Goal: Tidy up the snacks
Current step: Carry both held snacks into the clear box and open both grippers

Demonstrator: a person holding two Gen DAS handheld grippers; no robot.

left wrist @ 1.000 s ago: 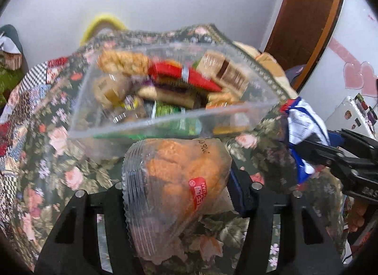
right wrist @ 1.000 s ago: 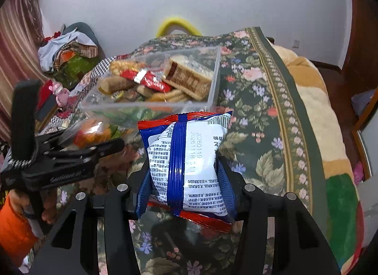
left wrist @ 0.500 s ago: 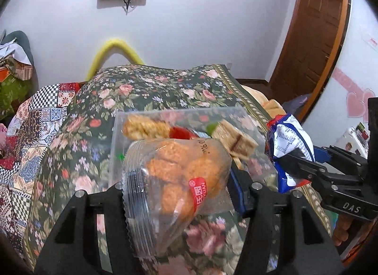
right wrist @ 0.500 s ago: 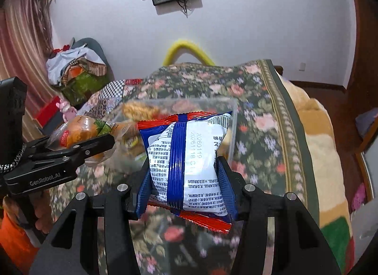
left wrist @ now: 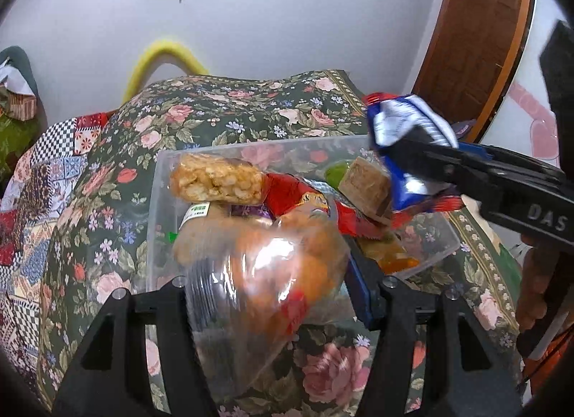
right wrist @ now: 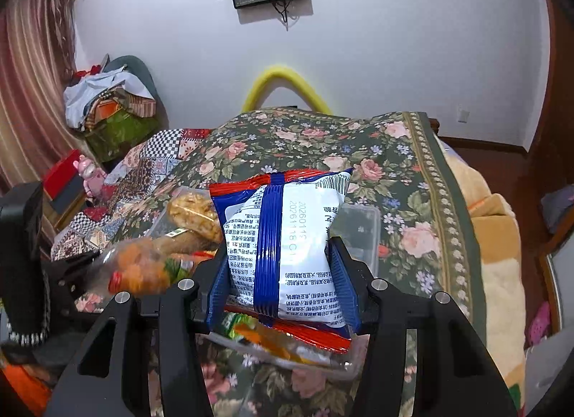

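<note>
Both grippers now over the clear bin [left wrist: 158, 202], which sits on the floral bedspread [left wrist: 251, 108] of the bed. A second ago they hung short of its near wall; half a second ago both were lifted; now each has come forward and down over the contents.

Left gripper [left wrist: 276, 295]: jaws pinching a clear bag [left wrist: 265, 273] of orange snacks, blurred with motion, its upper end over the bin's near wall and the snacks inside.

Right gripper [right wrist: 280, 273]: jaws pinching a blue-and-white packet [right wrist: 283, 237] by its sides, upright, above the bin's right part. In the left view the packet [left wrist: 405, 130] hangs close above a brown wafer block [left wrist: 366, 187].

Bin already holds a puffed-rice bar [left wrist: 215, 182], a red wrapper [left wrist: 301, 198] and other packs, heaped near rim height.

Judgement: carry phase about done; both items stand ready for release. With the bin this full, either could slide off the heap or over the rim unless set low before the jaws part.
</note>
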